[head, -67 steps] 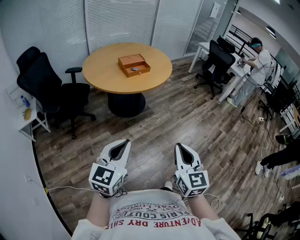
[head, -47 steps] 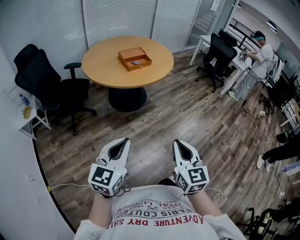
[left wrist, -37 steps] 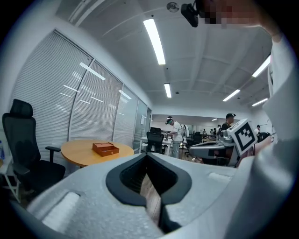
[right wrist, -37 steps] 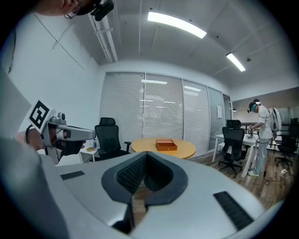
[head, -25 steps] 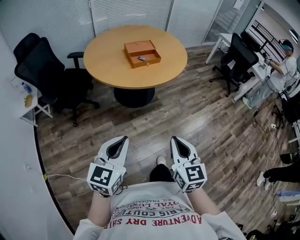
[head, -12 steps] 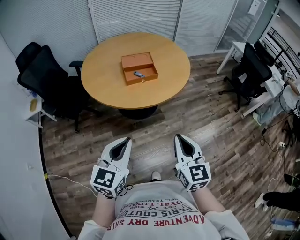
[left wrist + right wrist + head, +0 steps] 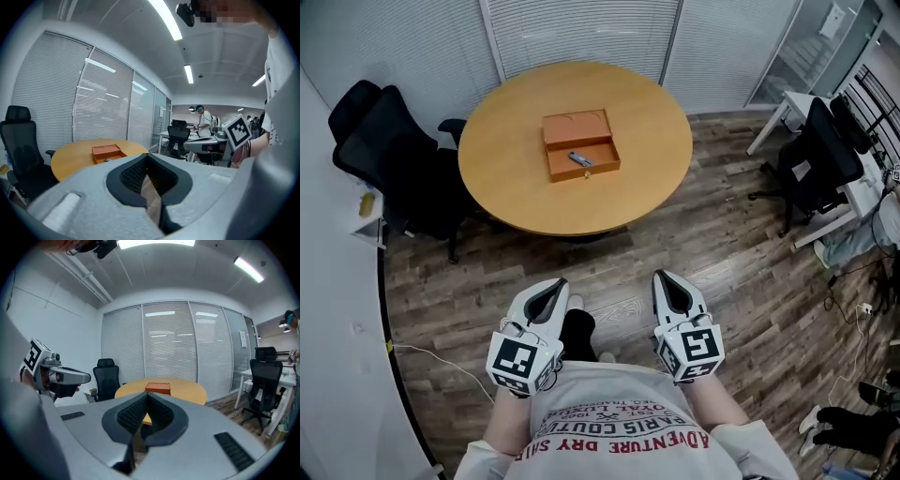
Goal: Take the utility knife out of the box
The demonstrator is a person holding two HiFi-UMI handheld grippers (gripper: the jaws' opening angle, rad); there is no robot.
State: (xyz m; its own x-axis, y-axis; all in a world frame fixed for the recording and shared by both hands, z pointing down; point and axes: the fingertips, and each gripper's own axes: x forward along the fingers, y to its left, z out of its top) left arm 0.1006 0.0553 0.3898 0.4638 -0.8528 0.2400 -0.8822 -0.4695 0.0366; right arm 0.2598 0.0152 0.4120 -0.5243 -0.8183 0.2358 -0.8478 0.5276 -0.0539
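Observation:
An open orange box [image 7: 579, 144] lies in the middle of a round wooden table [image 7: 649, 159], and the small grey utility knife [image 7: 580, 159] rests in its front tray. Both grippers hang over the wood floor, well short of the table's near edge. My left gripper [image 7: 557, 284] is shut with nothing in it, and my right gripper [image 7: 666, 277] is shut and empty too. The left gripper view shows the box [image 7: 107, 152] far beyond the joined jaw tips [image 7: 147, 156]. From the right gripper view the box [image 7: 158, 388] sits straight ahead past the closed tips [image 7: 146, 397].
Black office chairs [image 7: 386, 155] stand left of the table, another chair [image 7: 821, 155] and a white desk [image 7: 867, 192] to the right. A white side shelf [image 7: 367, 214] hugs the left wall. A cable [image 7: 441, 358] runs over the floor. A person [image 7: 204, 123] stands at far desks.
Both grippers have been carried forward together over the floor, still shut. The table and box now lie nearer and more centred in the head view.

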